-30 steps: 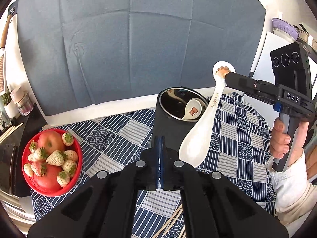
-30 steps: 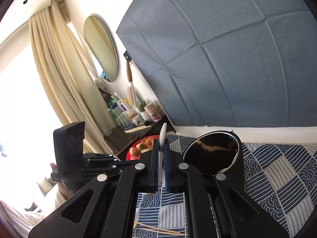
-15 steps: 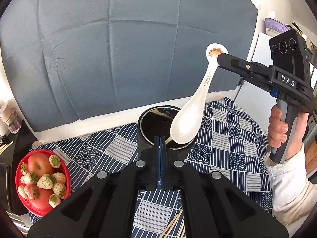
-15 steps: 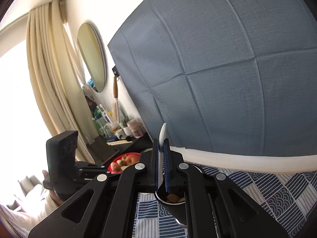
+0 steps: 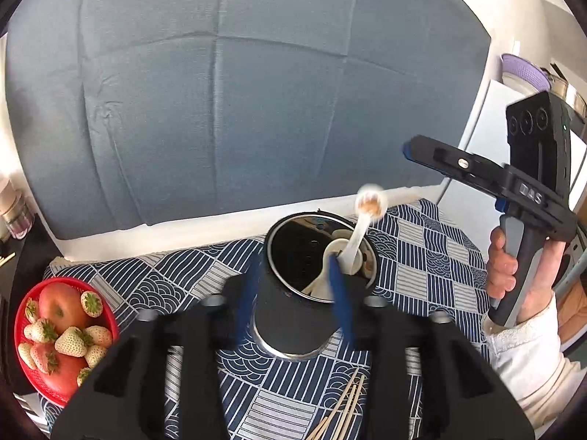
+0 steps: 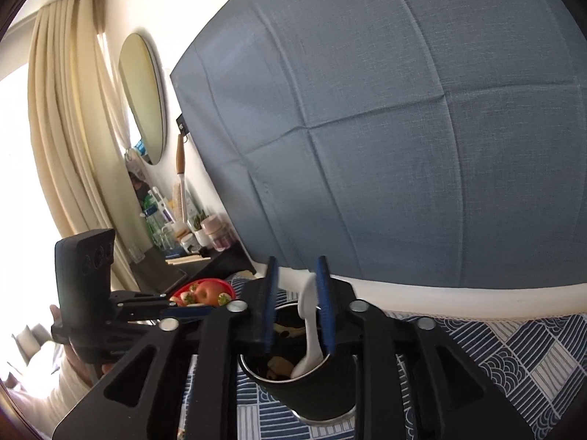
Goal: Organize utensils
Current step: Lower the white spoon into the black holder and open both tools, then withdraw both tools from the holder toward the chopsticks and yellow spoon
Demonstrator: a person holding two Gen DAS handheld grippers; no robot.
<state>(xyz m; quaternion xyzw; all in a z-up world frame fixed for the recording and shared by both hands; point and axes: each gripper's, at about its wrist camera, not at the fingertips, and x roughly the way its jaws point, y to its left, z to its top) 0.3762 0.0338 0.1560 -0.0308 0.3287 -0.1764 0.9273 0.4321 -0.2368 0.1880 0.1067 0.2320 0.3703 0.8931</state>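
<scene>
Both tongs just opened, right tongs [image 6: 295, 304] freeing white spoon [image 6: 310, 333] now upright between them in black cup [image 6: 312, 392]; chopsticks [image 5: 345, 403] flat beneath nearer left tongs [image 5: 293, 293], pointing away.

Cup [image 5: 293, 315]: matte black outside, shiny dark inside, silver rim and base.
Spoon [image 5: 357, 236]: white, with a brown mark on the handle end.
Cloth [image 5: 422, 264]: navy and white patchwork of stripes and wave scales.
Basket [image 5: 25, 311]: red; holds a red-orange apple [image 5: 60, 306] and pale cream strawberries [image 5: 71, 341] with green tops.
Backdrop [image 5: 238, 110]: grey-blue fabric with crease lines.
Chopsticks [image 5: 345, 403]: light tan.
Grippers: black bodies, blue pads [image 6: 324, 304].
Sleeve [image 5: 528, 366]: white.
Curtain [image 6: 69, 139]: cream.
Mirror [image 6: 143, 95]: pale yellow reflection.
</scene>
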